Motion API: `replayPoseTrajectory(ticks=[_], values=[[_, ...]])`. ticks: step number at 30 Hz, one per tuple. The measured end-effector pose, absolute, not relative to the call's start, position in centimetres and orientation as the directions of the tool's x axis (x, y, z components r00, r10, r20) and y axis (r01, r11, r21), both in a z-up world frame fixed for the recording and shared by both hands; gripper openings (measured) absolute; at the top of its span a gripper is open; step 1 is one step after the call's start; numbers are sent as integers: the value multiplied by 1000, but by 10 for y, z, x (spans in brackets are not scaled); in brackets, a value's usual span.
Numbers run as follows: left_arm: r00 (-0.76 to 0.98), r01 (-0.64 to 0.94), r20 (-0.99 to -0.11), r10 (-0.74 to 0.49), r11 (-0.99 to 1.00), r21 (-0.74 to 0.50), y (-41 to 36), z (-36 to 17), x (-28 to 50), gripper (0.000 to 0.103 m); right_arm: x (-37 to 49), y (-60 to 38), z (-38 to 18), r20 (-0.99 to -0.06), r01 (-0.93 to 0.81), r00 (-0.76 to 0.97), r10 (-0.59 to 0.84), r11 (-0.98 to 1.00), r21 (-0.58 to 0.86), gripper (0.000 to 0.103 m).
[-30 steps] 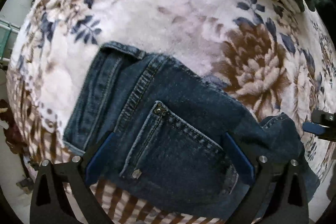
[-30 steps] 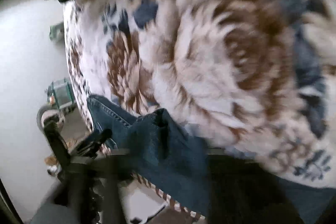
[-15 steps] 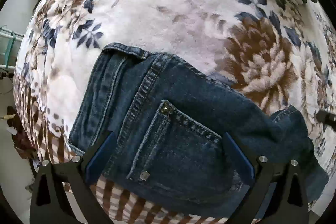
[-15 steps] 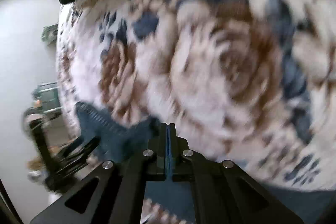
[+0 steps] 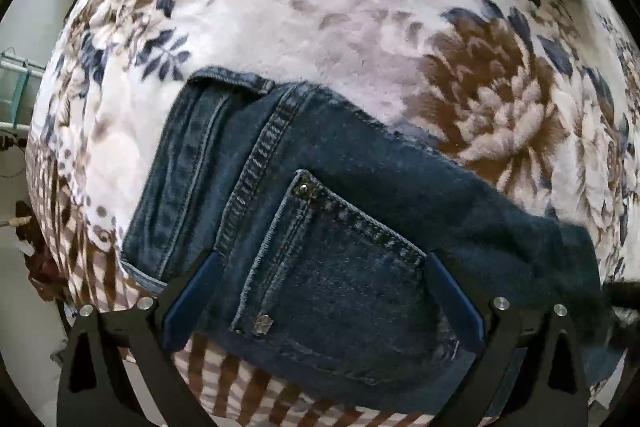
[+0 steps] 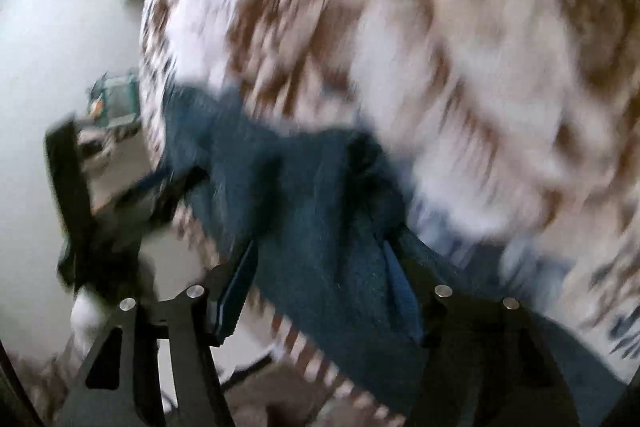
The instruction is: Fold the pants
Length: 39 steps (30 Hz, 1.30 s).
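Pants (image 5: 360,227) lie folded near bed edge on floral blanket (image 5: 320,7), back pocket up. Left tool (image 5: 320,299) apart, straddling pocket w/o gripping, prob. lining up for grab. Right tool (image 6: 320,291) apart over denim; view blurred, contact unclear.

Bedroom: floral fleece blanket (image 5: 340,7)

Right tongs (image 6: 320,287): black frame, blue-padded fingers (image 6: 236,291) spread apart, dark denim pants (image 6: 320,211) lying between and ahead of them. Floral blanket (image 6: 460,47), brown and white, beyond and right of the tongs; heavily blurred. Left tongs (image 6: 80,195), dark and blurred, to the left at the pants' edge. Pale floor (image 6: 60,67) far left.
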<state>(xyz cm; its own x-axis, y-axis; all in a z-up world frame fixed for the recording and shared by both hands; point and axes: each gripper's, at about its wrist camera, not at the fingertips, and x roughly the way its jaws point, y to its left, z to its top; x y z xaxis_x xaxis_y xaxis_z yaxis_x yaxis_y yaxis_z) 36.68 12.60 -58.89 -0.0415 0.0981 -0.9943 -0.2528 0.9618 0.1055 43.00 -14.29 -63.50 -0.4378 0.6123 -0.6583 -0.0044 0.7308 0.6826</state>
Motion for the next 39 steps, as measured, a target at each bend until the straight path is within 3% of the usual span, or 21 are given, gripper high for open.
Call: replayPoseTrajectory(ticks=[4, 8, 10, 18, 23, 26, 31, 33, 35, 36, 39], values=[[-45, -252, -995, 88, 963, 97, 135, -602, 359, 103, 426, -138, -643, -630, -24, -494, 599, 715, 699, 68], [-66, -270, -995, 74, 959, 89, 144, -612, 354, 103, 458, -138, -675, -502, 246, -386, 774, 611, 753, 68], [-74, -282, -995, 65, 956, 84, 149, -616, 351, 103, 464, -137, -681, -486, 294, -377, 789, 599, 744, 68], [-81, -290, -995, 58, 954, 80, 170, -630, 336, 103, 410, -127, -624, -462, 72, -527, 713, 579, 812, 68], [-70, -266, -995, 70, 960, 86, 170, -647, 334, 103, 398, -97, -638, -545, 24, -542, 640, 660, 751, 68], [-69, -285, -996, 61, 955, 79, 174, -665, 333, 103, 404, -101, -656, -532, 158, -459, 711, 655, 739, 68], [-59, -297, -993, 105, 947, 118, 172, -674, 329, 103, 410, -144, -681, -399, 544, -113, 910, 393, 742, 68], [-73, -291, -992, 104, 949, 121, 171, -674, 329, 103, 408, -149, -689, -372, 590, -100, 923, 356, 725, 68], [-84, -290, -993, 80, 952, 101, 172, -676, 329, 103, 403, -128, -692, -368, 545, -226, 902, 430, 719, 68], [-86, -288, -994, 72, 953, 94, 174, -675, 332, 103, 402, -122, -692, -370, 516, -272, 888, 459, 723, 64], [-74, -269, -995, 63, 960, 81, 173, -672, 332, 103, 415, -106, -674, -487, 353, -336, 806, 587, 729, 20]])
